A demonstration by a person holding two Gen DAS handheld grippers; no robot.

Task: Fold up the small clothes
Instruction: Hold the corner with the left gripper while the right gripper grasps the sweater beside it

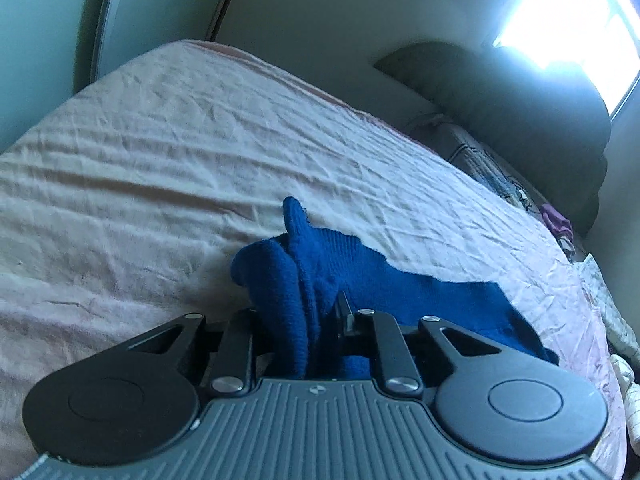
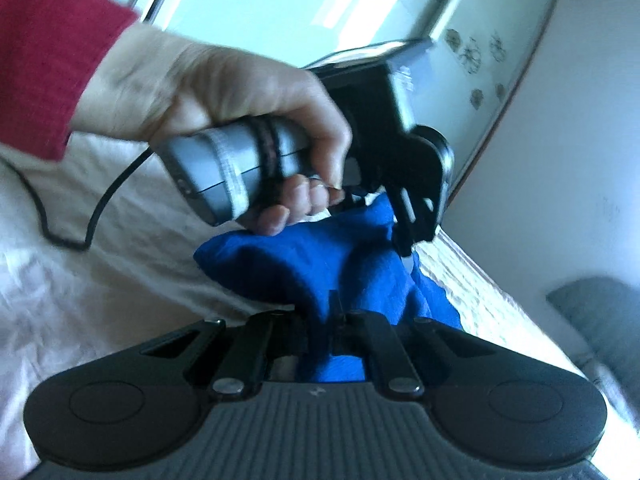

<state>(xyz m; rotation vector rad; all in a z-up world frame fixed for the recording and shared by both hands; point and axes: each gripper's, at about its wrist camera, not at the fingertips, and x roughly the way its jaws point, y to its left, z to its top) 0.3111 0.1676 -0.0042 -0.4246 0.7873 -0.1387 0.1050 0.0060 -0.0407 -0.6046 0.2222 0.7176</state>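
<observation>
Cloth (image 1: 320,276), a deep blue knit with a ribbed, slightly fuzzy weave, is bunched and lifted above the bed (image 1: 140,152), with one pointed corner sticking up and a flatter flap trailing to the right over the sheet. The left gripper (image 1: 298,316) has its fingers (image 1: 343,312) drawn narrow around a thick fold of it, the fabric filling the gap between them. In the right wrist view the same cloth (image 2: 320,264) sags in soft rounded folds between both tools; the right gripper (image 2: 320,320) pinches its near edge, fingers (image 2: 340,320) close together on the fabric. The left hand (image 2: 224,96), in a red sleeve (image 2: 48,52), grips a grey handle directly above the far end of the cloth.

Bed sheet is pale pink-beige cotton, creased in long wrinkles, and lies open to the left and beyond the cloth. Its right edge runs close to a dark grey pillow (image 1: 520,96) against the wall, with small crumpled items near that edge. A black cable (image 2: 80,220) loops on the sheet at left.
</observation>
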